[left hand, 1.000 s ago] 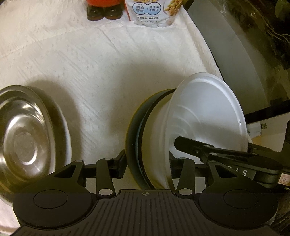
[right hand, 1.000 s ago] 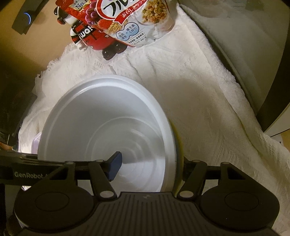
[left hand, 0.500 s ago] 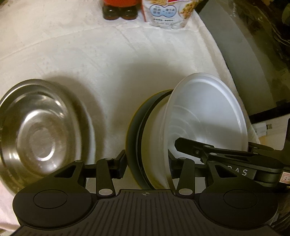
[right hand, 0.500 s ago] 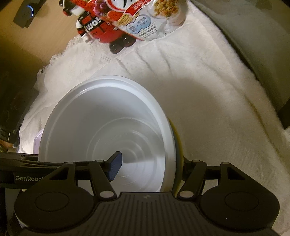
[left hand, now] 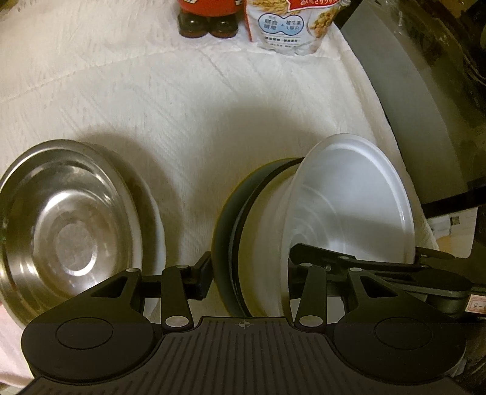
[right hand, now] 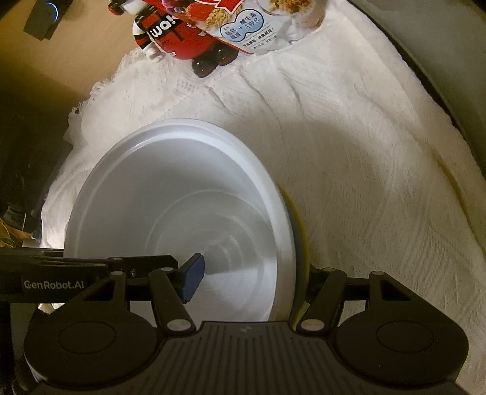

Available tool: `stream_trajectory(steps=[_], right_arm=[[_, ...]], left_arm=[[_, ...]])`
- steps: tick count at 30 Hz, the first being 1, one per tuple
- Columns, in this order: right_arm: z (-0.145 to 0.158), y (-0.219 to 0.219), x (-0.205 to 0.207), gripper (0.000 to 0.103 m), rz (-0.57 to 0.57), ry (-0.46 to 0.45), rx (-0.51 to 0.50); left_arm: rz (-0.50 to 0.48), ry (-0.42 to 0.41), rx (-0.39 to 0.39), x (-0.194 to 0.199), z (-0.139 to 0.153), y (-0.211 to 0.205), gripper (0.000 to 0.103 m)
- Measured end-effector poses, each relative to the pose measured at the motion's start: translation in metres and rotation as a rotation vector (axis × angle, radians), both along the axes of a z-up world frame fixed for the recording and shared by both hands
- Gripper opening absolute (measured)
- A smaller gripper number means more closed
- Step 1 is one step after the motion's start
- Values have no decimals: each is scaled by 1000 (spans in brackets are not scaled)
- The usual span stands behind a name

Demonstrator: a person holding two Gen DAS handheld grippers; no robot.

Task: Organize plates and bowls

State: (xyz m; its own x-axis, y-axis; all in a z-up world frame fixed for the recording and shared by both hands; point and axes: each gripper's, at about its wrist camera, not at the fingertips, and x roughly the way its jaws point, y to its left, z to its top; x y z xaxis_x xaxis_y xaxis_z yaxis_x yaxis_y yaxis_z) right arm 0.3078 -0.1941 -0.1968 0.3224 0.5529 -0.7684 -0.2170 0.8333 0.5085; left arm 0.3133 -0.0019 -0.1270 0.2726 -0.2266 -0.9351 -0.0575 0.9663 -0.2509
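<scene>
A white bowl [left hand: 349, 206] [right hand: 182, 197] sits nested in a dark bowl [left hand: 231, 218] with a yellow-green rim [right hand: 299, 231]. The stack is tipped on its side above the white cloth. My left gripper [left hand: 247, 273] is shut on the stack's near edge, its left finger against the dark bowl's outside. My right gripper [right hand: 252, 282] is shut on the same stack, with its blue pad [right hand: 191, 279] inside the white bowl and its other finger outside the rim. To the left, a steel bowl [left hand: 70, 231] rests on a white plate [left hand: 155, 231].
A white cloth [left hand: 182, 106] covers the table. A cereal bag [left hand: 285, 27] [right hand: 252, 27] and a red toy figure [right hand: 176, 33] stand at the back. A grey surface [left hand: 410, 91] borders the cloth on the right. A black device with a blue light [right hand: 42, 18] lies at the far left.
In the left wrist view the steel bowl and the items at the back have slid right, further into view. Both grips on the bowl stack are unchanged.
</scene>
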Motion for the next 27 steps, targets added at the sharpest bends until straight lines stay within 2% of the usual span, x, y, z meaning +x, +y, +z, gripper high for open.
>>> stream_trajectory(steps=[11, 20, 27], right_arm=[[-1, 6, 5, 64, 21, 19, -19], [-3, 1, 1, 64, 6, 0, 0], [-6, -6, 1, 64, -13, 29, 45]], left_arm=[[0, 4, -10, 1, -3, 4, 46], [3, -1, -2, 0, -3, 1, 46], [20, -5, -59, 1, -1, 8, 47]])
